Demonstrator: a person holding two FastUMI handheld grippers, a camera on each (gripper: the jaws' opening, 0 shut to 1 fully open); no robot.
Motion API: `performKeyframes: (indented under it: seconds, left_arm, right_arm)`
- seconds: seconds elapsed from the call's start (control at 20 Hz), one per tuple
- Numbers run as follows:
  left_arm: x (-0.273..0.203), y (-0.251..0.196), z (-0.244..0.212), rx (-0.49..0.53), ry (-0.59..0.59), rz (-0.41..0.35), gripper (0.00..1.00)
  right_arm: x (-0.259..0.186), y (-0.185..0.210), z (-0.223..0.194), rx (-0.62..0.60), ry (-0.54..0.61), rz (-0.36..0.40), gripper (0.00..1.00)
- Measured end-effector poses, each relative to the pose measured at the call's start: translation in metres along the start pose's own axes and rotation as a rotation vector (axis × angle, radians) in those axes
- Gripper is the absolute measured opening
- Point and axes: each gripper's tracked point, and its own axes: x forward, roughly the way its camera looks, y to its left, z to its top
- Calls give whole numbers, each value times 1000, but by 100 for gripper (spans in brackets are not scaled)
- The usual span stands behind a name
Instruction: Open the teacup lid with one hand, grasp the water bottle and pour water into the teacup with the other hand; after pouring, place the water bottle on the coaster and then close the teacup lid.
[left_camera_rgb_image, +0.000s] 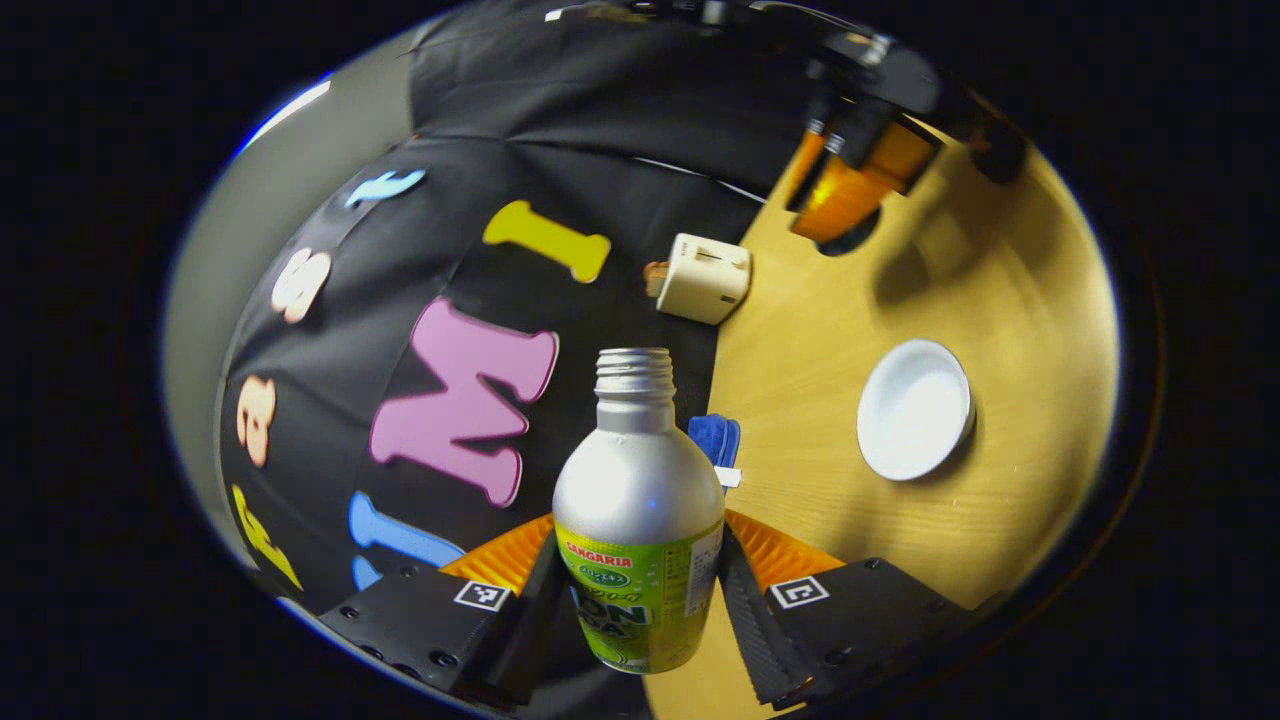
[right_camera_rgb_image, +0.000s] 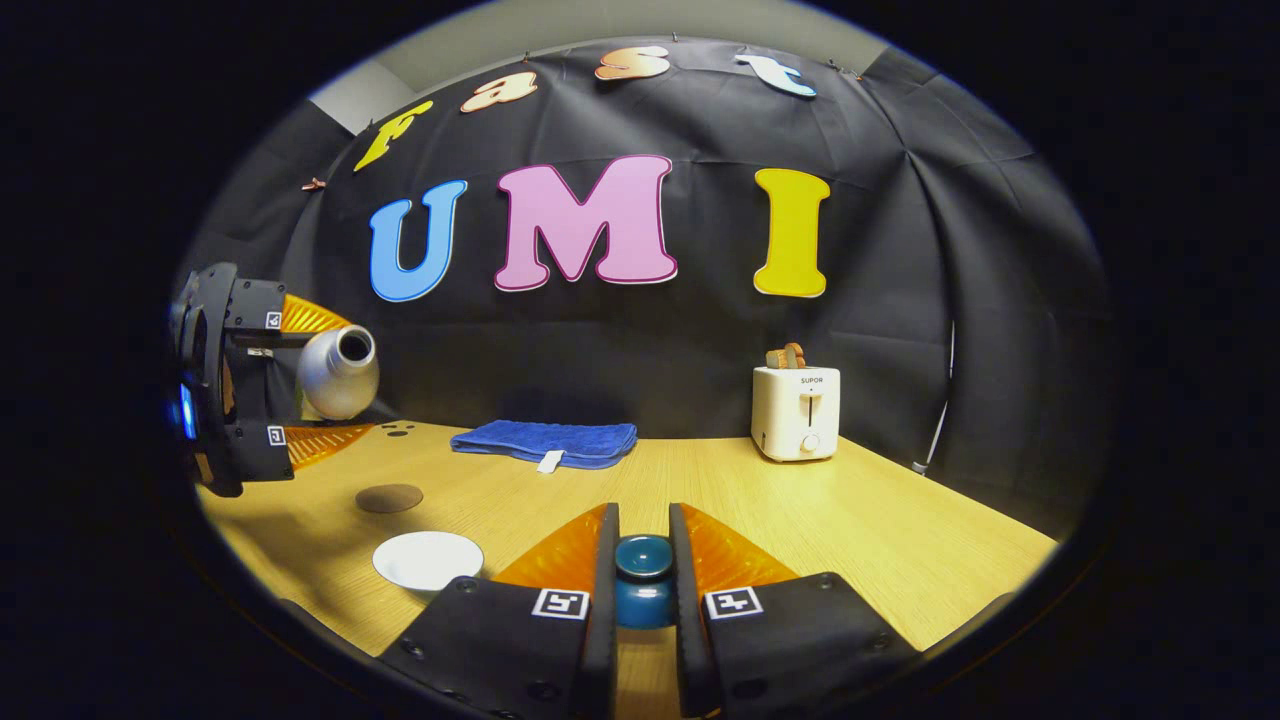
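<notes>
1. In the left gripper view, the left gripper (left_camera_rgb_image: 640, 570) is clamped on the green label of the water bottle (left_camera_rgb_image: 638, 500), with a finger on each side. The bottle has no cap. In the right gripper view it lies almost level in the air at 9 o'clock, with its open mouth towards the table. The hold is low on a smooth metal body, so the bottle could turn or slide between the fingers as it tips further.

2. In the right gripper view, the right gripper (right_camera_rgb_image: 643, 545) is closed on the knob of the teal teacup lid (right_camera_rgb_image: 643, 572), which it holds up at 6 o'clock. The knob is small and round, so a loose squeeze could drop the lid on the table.

3. The white bowl (left_camera_rgb_image: 915, 410) at 3 o'clock, seemingly the open teacup, stands well apart from the bottle's mouth. If the bottle tips before its mouth is over the bowl, water will land on the wooden table (left_camera_rgb_image: 1010, 300). I see no water running.

4. The brown coaster (right_camera_rgb_image: 390, 497) lies at 8 o'clock, just beyond the bowl. If the bottle is set down off-centre there, it could knock the bowl.

5. The blue towel (right_camera_rgb_image: 545, 442) and the toaster (right_camera_rgb_image: 796, 412) are farther off at 12 and 1 o'clock. A careless swing could splash both.
</notes>
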Motion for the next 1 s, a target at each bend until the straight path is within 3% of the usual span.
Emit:
performKeyframes:
  seconds: [0.2,0.3,0.55,0.7,1.0]
  left_arm:
    - [16,12,-21,-433,32,98,79]
    - [40,9,-31,-705,37,117,79]
    - [60,5,-40,-1093,2,167,79]
    - [70,1,-41,-1204,6,186,79]
    - [67,3,-42,-1209,29,179,79]
  right_arm:
    - [0,0,0,0,0,0,28]
    - [0,0,0,0,0,0,28]
    - [0,0,0,0,0,0,27]
    - [0,0,0,0,0,0,28]
    - [0,0,0,0,0,1,28]
